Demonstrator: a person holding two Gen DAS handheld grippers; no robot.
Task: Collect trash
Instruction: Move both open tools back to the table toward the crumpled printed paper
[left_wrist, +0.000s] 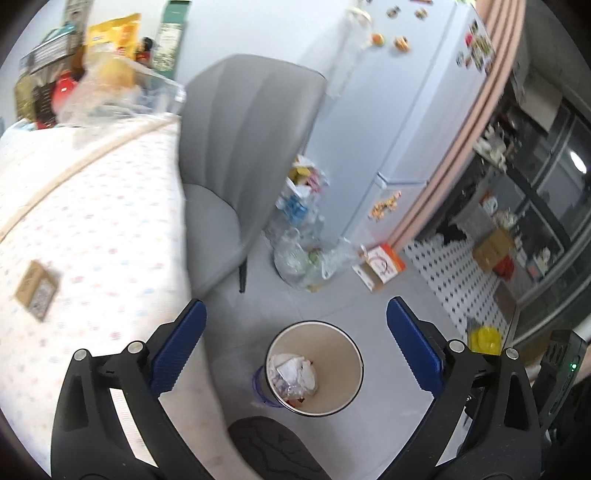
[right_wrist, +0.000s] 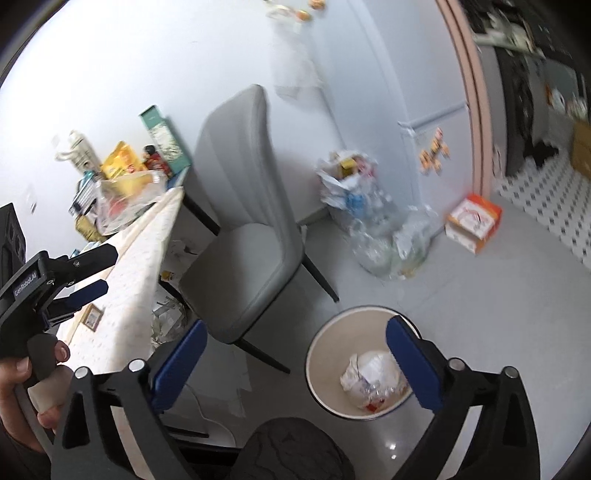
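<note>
A beige round trash bin (left_wrist: 347, 350) stands on the grey floor below me, with crumpled white paper and wrappers (left_wrist: 293, 373) inside. It also shows in the right wrist view (right_wrist: 325, 347), with crumpled trash (right_wrist: 369, 376) in it. My left gripper (left_wrist: 295, 343) is open and empty, high above the bin. My right gripper (right_wrist: 295, 358) is open and empty, its right finger over the bin's rim. The left gripper (right_wrist: 88, 273) also appears in the right wrist view, open above the table edge. A small brown card box (left_wrist: 37, 290) lies on the dotted tablecloth (left_wrist: 92, 221).
A grey chair (left_wrist: 236, 155) stands at the table. Clear plastic bags of trash (left_wrist: 301, 236) lean against the white fridge (left_wrist: 388, 110). An orange and white box (left_wrist: 378, 266) lies on the floor. Packets and a clear container (left_wrist: 103, 85) crowd the table's far end.
</note>
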